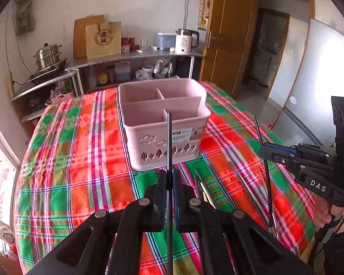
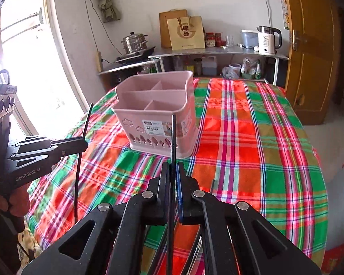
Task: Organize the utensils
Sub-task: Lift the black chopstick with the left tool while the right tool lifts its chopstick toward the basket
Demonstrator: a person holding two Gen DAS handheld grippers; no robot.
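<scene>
We are holding two grippers over a table covered by a bright plaid cloth (image 1: 80, 160). At the bottom centre of the left wrist view, our left gripper (image 1: 169, 183) is pinching a thin black chopstick (image 1: 169, 142) between nearly closed fingers, and the stick is standing almost upright, its tip reaching up in front of the basket's near wall. At the bottom centre of the right wrist view, our right gripper (image 2: 172, 171) is clamping a second black chopstick (image 2: 173, 137) in the same way, also close to vertical.

Each gripper is showing up in the other's camera: the right one is sitting at the right edge of the left wrist view with its stick slanting down toward the cloth, and the left one is sitting at the left edge of the right wrist view.

Just beyond the left gripper, to the lower right of centre in the left wrist view, several loose chopsticks (image 1: 247, 190) are lying on the cloth, some dark and at least one pale wood; we cannot tell exactly how many.

Farther on, at the middle of both views, a pink plastic basket (image 1: 149, 135) is standing upright on the cloth, split into compartments and carrying a label on its near wall. Neither held stick is inside it.

Along the far wall, in the upper part of the frames, a shelf (image 1: 130, 57) is carrying a steel steamer pot (image 1: 47, 56) at the left, a paper bag (image 1: 103, 39) in the middle and a white kettle (image 1: 185, 40) at the right. A wooden door (image 1: 227, 45) is standing at the upper right.
</scene>
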